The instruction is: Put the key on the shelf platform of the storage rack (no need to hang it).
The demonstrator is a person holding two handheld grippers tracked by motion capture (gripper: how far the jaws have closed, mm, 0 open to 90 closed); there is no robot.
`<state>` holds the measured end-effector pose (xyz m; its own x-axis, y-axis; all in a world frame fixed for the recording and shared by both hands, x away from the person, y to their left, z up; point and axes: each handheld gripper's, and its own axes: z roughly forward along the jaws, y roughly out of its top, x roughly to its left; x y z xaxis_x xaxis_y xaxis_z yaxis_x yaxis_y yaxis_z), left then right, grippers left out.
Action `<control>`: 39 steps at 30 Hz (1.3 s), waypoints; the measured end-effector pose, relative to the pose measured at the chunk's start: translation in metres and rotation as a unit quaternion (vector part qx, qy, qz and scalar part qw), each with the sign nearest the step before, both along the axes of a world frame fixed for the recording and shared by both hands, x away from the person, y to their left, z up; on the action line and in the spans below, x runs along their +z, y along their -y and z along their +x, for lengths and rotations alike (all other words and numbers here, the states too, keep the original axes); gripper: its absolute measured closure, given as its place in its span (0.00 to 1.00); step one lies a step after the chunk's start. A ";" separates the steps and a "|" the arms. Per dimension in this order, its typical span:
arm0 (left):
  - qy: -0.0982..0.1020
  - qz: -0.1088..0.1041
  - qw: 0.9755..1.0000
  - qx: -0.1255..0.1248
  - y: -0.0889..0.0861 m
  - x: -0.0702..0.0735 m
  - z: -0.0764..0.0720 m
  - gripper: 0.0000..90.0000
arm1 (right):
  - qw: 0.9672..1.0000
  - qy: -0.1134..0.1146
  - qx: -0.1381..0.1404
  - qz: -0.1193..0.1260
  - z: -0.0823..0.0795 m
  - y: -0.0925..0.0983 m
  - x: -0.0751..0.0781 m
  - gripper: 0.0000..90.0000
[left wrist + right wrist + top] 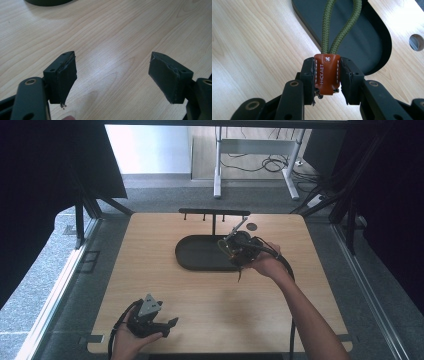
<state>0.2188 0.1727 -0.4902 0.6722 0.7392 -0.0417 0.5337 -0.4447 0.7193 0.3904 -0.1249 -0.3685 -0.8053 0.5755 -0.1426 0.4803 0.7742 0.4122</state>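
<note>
In the right gripper view the right gripper (327,77) is clamped on a brown leather tab (327,73) at centre frame, its jaws pressed against both sides of the tab. A green cord (337,27) loops up from the tab toward the top of the frame, over a dark oval tray (382,40) on the wooden table (249,50). In the high view this gripper (240,249) sits at centre, over the tray's (200,252) right end, below a black rack (214,212). The left gripper (162,325) rests at lower left, and in the left gripper view (112,77) its jaws stand wide apart over bare table.
</note>
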 end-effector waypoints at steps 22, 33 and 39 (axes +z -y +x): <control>0.000 -0.001 1.000 0.004 -0.004 0.000 0.000 0.26 | 1.000 -0.005 -0.005 0.005 0.037 -0.005 0.000 0.74; -0.003 0.001 1.000 -0.001 -0.001 -0.001 0.001 0.26 | 1.000 -0.007 -0.010 0.012 0.058 -0.010 -0.007 0.74; -0.002 0.001 1.000 -0.002 0.000 0.000 0.000 0.26 | 1.000 -0.006 -0.015 0.013 0.066 -0.012 -0.011 0.74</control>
<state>0.2190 0.1727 -0.4906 0.6755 0.7361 -0.0430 0.5346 -0.4488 0.7161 0.4560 -0.1132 -0.3795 -0.7894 0.6025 -0.1176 0.5084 0.7490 0.4249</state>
